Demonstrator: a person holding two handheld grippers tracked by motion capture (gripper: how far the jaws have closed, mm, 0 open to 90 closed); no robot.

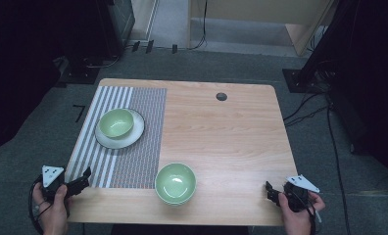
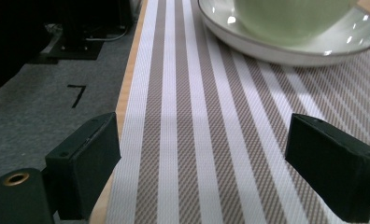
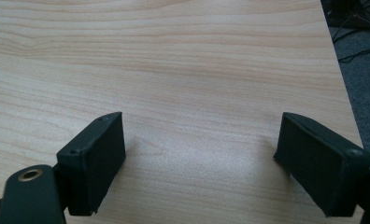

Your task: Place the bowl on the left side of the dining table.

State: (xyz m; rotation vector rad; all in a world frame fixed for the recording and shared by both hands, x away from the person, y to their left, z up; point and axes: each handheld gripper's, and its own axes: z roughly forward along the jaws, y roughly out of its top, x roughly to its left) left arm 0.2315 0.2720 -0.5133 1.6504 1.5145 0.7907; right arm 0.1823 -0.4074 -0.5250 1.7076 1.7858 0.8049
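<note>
Left gripper (image 2: pixel 202 172) — jaws spread wide, nothing between them, hovering over the near left corner of the striped placemat (image 2: pixel 197 116). Right gripper (image 3: pixel 199 163) — jaws equally wide, holding nothing, over bare wood at the near right of the table (image 3: pixel 174 56).

High view: left gripper (image 1: pixel 79 182) at the table's near left corner, right gripper (image 1: pixel 272 192) at the near right edge, well apart. Between them, near the front edge, a green bowl (image 1: pixel 175 183) stands alone on the wood. A second green bowl (image 1: pixel 116 122) sits on a white plate (image 1: pixel 135 133) on the placemat, farther back on the left.

Left gripper view shows the plate's rim (image 2: pixel 267 49) and bowl's underside close ahead, plus the mat's weave and the table's left edge beside the grey floor. Right gripper view shows the table's right edge and open wood ahead.
</note>
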